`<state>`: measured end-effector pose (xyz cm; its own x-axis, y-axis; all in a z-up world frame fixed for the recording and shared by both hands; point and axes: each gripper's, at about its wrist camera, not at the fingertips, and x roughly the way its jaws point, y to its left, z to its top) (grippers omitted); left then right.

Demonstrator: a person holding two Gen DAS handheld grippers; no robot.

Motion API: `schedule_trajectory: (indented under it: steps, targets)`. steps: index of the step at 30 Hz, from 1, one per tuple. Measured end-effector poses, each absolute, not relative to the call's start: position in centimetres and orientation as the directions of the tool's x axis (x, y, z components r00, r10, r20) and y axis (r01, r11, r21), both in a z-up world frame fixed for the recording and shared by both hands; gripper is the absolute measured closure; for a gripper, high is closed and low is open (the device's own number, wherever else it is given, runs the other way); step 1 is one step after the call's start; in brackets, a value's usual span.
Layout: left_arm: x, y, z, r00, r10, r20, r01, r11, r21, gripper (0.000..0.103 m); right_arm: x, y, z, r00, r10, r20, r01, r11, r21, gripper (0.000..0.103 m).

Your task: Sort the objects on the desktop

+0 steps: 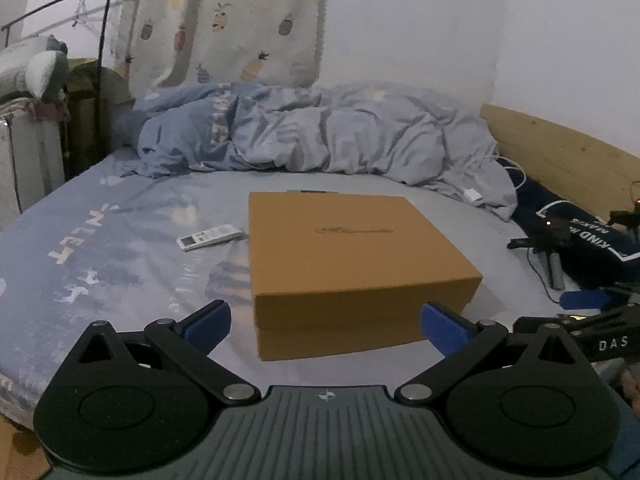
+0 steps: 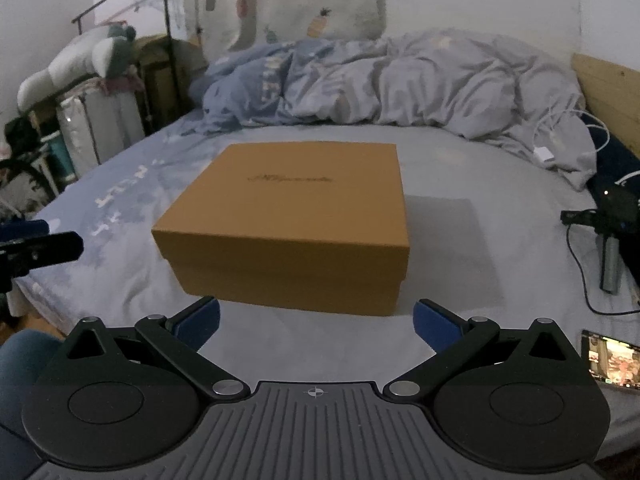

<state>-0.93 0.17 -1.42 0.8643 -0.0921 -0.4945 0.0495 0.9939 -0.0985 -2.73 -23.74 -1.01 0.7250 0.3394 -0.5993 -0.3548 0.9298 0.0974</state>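
The left gripper (image 1: 325, 325) and right gripper (image 2: 316, 322) are held with jaws spread wide, nothing gripped or touched. Just beyond, the closed brown box (image 1: 352, 256) rests on the bed (image 1: 120, 240); a white remote (image 1: 210, 237) lies beside it.

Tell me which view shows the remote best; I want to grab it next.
The left wrist view: the remote lies in plain sight on the bed, left of the box. The right wrist view shows none of it; the box there seems to block it.
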Motion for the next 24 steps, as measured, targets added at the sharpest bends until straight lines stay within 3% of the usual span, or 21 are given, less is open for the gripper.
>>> schedule_trajectory:
  steps: [24]
  targets:
    - [-1.21,-0.61,-1.71,0.857,-0.081,-0.510,0.059,0.996,-0.060,0.000,-2.51,-23.60,-1.24,0.728,0.340,-0.596,-0.346,0.932,0.108,0.000]
